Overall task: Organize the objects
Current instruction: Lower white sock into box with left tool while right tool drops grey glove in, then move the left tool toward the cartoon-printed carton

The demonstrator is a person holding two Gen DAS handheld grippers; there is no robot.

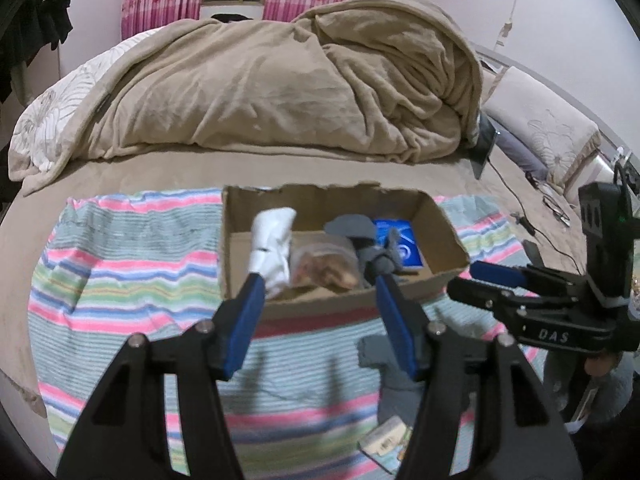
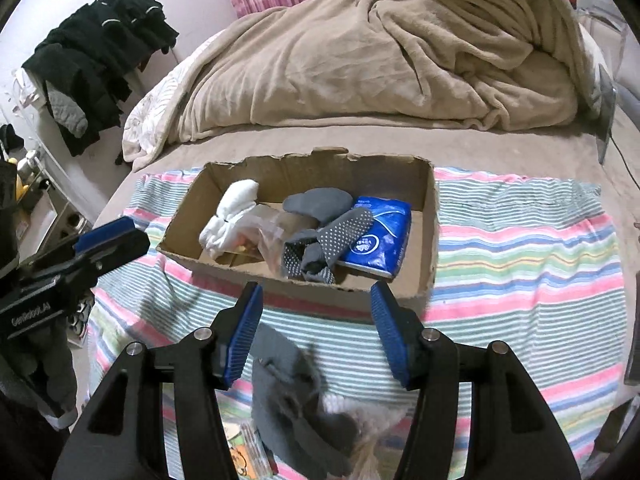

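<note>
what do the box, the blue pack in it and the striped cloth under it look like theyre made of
Box: brown corrugated cardboard, matte; its back edge is torn and ragged.
Blue pack: likely thin plastic film, glossy; it shows highlights and wrinkles.
Striped cloth: woven or knitted fabric, probably towelling or cotton, matte, with soft ribbed stripes and creases.

Both grippers are showing black angular frames with triangular cut-outs, silver round screws at the joints and blue ribbed pads. The left gripper (image 1: 320, 284) is wearing white lettering on its side, seen at nine o'clock in the right wrist view. The right gripper (image 2: 316, 308) is bearing white "DAS" lettering, a green light glowing at three o'clock.
</note>
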